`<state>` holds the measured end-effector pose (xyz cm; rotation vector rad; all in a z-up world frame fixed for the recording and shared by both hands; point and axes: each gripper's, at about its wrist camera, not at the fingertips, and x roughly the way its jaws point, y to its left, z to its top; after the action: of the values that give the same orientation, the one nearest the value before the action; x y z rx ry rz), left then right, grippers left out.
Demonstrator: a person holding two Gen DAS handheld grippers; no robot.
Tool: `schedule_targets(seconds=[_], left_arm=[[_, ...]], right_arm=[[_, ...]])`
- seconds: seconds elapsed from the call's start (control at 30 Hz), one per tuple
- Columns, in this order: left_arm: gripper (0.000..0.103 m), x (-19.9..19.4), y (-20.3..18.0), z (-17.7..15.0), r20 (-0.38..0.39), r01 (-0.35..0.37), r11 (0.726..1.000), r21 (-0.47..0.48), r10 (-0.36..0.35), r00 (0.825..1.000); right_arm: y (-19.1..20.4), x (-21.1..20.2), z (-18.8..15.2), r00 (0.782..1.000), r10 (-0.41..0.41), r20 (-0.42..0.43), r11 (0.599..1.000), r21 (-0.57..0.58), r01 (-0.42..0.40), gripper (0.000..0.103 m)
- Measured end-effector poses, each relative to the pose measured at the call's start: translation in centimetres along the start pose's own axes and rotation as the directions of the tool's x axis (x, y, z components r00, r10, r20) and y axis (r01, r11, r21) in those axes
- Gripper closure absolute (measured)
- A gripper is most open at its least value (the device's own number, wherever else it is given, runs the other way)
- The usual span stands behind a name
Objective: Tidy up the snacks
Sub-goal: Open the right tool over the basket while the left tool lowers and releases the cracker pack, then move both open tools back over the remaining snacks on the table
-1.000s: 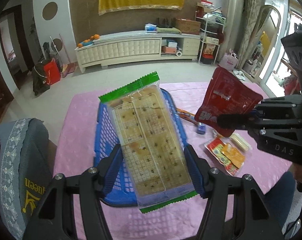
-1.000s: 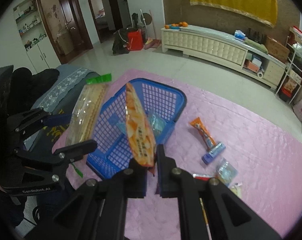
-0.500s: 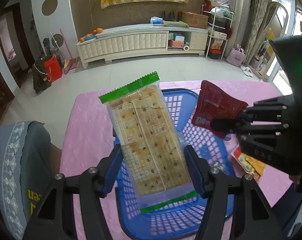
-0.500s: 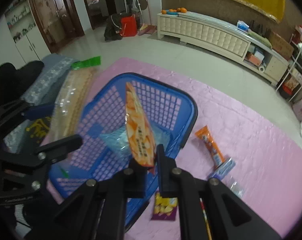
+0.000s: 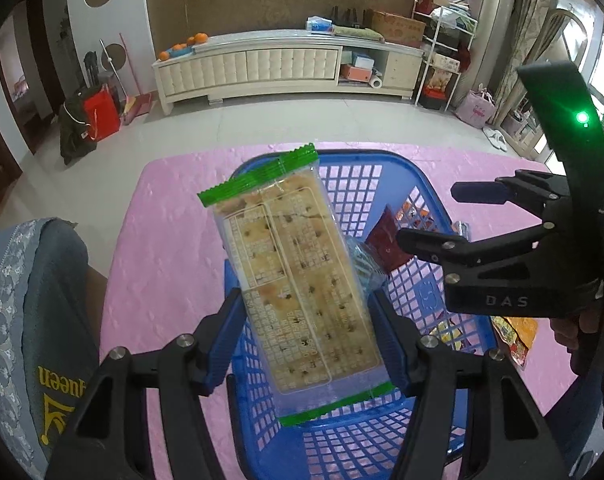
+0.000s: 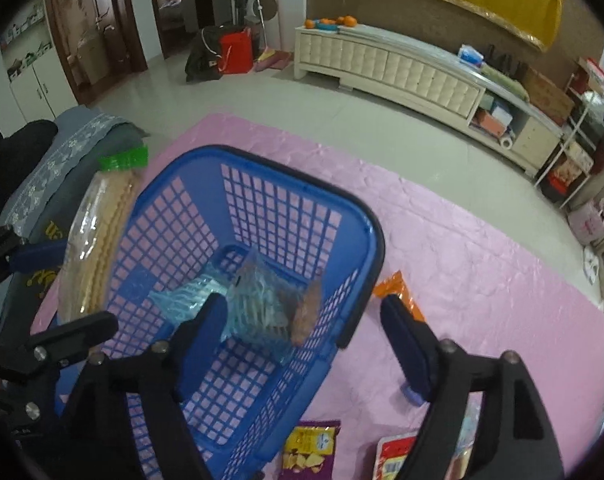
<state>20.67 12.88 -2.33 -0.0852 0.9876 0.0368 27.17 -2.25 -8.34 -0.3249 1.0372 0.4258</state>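
My left gripper is shut on a clear cracker pack with green ends, held above the blue basket. The pack also shows in the right wrist view at the basket's left side. My right gripper is open and empty above the basket; it also shows in the left wrist view. A red-and-orange snack packet lies loose inside the basket, blurred in the right wrist view, beside a clear blue packet.
The basket stands on a pink tablecloth. Loose snacks lie on it: an orange packet, a purple packet, a red packet. A grey chair cover is at the left. A long white cabinet stands beyond.
My right gripper opened and let go of the red-and-orange packet, which dropped into the basket. Both grippers moved further over the basket. My left gripper still holds the cracker pack.
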Motion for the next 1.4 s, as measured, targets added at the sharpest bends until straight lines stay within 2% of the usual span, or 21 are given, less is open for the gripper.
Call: schedule_targets(seconds=[0.37,0.7,1.03,1.2,1.4], left_arm=[[0.043,-1.0,-1.4,-0.6,-0.012,0.035,0.998,0.044,-0.034,0.999],[0.043,-0.4,-3.7,-2.4,-0.06,0.084,0.993,0.088,-0.079,0.995],[0.043,0.6,-4.9,-2.6,-0.069,0.11,0.989,0.096,-0.104,0.992],[0.031,-0.1,-5.0,-2.6,-0.046,0.105,0.99,0.096,-0.101,0.994],[0.03,-1.7,-5.3,-3.3,-0.037,0.112,0.991,0.072,-0.109,0.993]], right_arm=[[-0.6,-2.1,-1.4,1.0,0.004,-0.022,0.999,0.054,-0.003,0.019],[-2.0,-3.8,-4.3,0.999,-0.029,-0.034,0.994,0.103,0.032,0.019],[-2.6,-4.7,-5.8,0.999,-0.038,-0.024,0.989,0.144,0.041,0.019],[-3.0,-5.2,-6.1,0.999,-0.044,-0.019,0.986,0.161,0.046,0.019],[-3.4,-7.0,-6.8,0.999,-0.039,0.007,0.983,0.178,0.037,0.019]])
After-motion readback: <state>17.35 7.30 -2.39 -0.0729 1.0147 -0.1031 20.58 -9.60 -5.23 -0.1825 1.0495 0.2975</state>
